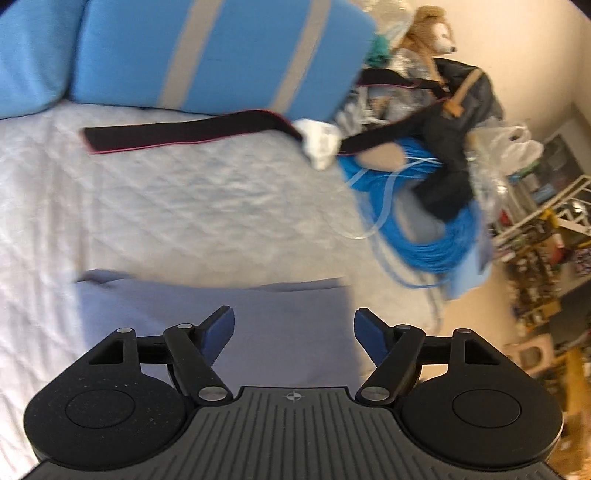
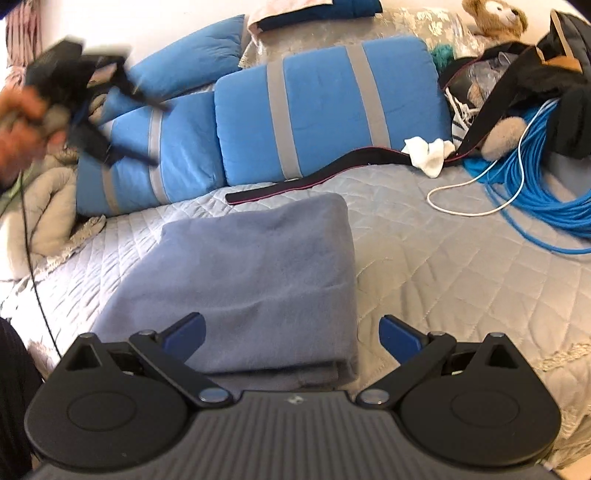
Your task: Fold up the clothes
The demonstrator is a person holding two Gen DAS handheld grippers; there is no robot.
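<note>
A grey-blue garment (image 2: pixel 251 273) lies folded into a neat rectangle on the quilted bedspread (image 2: pixel 424 266). My right gripper (image 2: pixel 291 334) hovers open over its near edge, with nothing between the blue pads. From above, the left wrist view takes in the same garment (image 1: pixel 258 325), and my left gripper (image 1: pixel 293 332) is open and empty over it. The right wrist view also catches the left gripper (image 2: pixel 92 96), blurred and raised at the upper left in a person's hand (image 2: pixel 22 122).
Blue striped cushions (image 2: pixel 325 110) line the back of the bed. A black strap (image 2: pixel 332 173), a white cloth (image 2: pixel 428 153), a blue cable coil (image 2: pixel 535 192), a dark bag (image 2: pixel 554 74) and a teddy bear (image 2: pixel 495 16) crowd the right. Cluttered shelves (image 1: pixel 539 236) stand beyond the bed.
</note>
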